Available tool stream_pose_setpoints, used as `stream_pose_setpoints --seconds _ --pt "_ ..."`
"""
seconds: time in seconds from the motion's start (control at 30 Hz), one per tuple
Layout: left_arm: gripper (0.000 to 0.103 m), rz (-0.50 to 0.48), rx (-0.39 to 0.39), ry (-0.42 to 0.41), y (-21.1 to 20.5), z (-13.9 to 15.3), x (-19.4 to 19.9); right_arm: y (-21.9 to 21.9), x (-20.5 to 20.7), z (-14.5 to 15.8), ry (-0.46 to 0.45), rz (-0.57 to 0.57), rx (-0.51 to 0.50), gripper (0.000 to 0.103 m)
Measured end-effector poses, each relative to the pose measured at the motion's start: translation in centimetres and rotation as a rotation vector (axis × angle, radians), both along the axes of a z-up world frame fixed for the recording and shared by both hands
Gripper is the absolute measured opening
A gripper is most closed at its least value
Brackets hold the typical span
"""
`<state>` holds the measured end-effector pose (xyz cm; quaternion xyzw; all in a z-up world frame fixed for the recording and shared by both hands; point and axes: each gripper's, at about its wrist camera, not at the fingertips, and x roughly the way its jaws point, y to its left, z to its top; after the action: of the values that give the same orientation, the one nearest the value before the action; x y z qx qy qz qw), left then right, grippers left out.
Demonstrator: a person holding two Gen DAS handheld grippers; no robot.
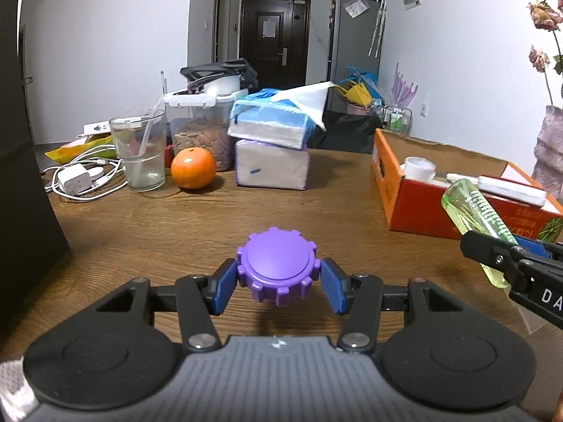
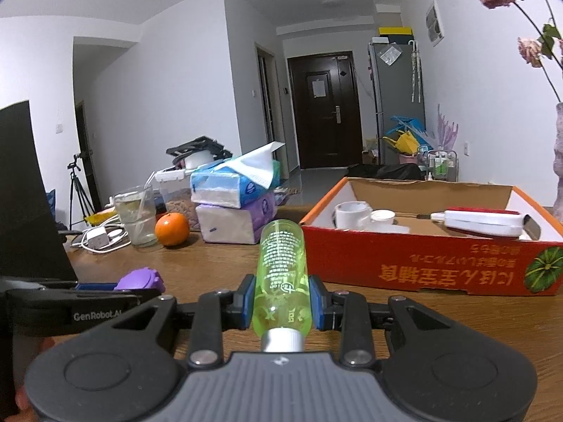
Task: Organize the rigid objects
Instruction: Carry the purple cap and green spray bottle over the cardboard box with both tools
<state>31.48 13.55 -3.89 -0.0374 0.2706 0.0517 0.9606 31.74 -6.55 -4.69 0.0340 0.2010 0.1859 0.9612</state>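
We logged the left tongs (image 1: pixel 278 276) clamped on a purple knob-like cap (image 1: pixel 278 267) with a notched rim, its blue pads pressed against either side and the cap lifted clear of the wooden surface (image 1: pixel 147 225). We logged the right tongs (image 2: pixel 281 297) closed on a clear green bottle (image 2: pixel 281 274), held by its body with the white cap end toward the camera and the base pointing forward. In the left wrist view we saw the same bottle (image 1: pixel 475 211) at the right edge, tilted in front of the orange cardboard box (image 1: pixel 415 207).

Box contents, as we noted them: a roll of white tape (image 2: pixel 352 213), a small white jar (image 2: pixel 383 217) just beside it, and a red and white flat tool (image 2: pixel 482 223) lying along the right part.

Elsewhere on the surface we recorded an orange (image 1: pixel 193 168), a glass of water with a straw (image 1: pixel 139 151), a white charger with cables (image 1: pixel 75 179), and two stacked tissue packs (image 1: pixel 271 147).
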Motion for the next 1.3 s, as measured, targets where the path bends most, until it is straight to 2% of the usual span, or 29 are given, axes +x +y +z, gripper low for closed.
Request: stream_pose_setpoints --seconds 0.53,1.3 --pt "0.053 -0.027 0.0 -0.053 -5.2 1.3 0.0 -4.7 -0.1 1.2 -0.048 -0.067 0.042 0.03" --pt "0.053 -0.046 -0.038 -0.1 -10.0 3.0 2.9 -9.3 1.3 2.5 -0.102 -0.14 0.08 0.03"
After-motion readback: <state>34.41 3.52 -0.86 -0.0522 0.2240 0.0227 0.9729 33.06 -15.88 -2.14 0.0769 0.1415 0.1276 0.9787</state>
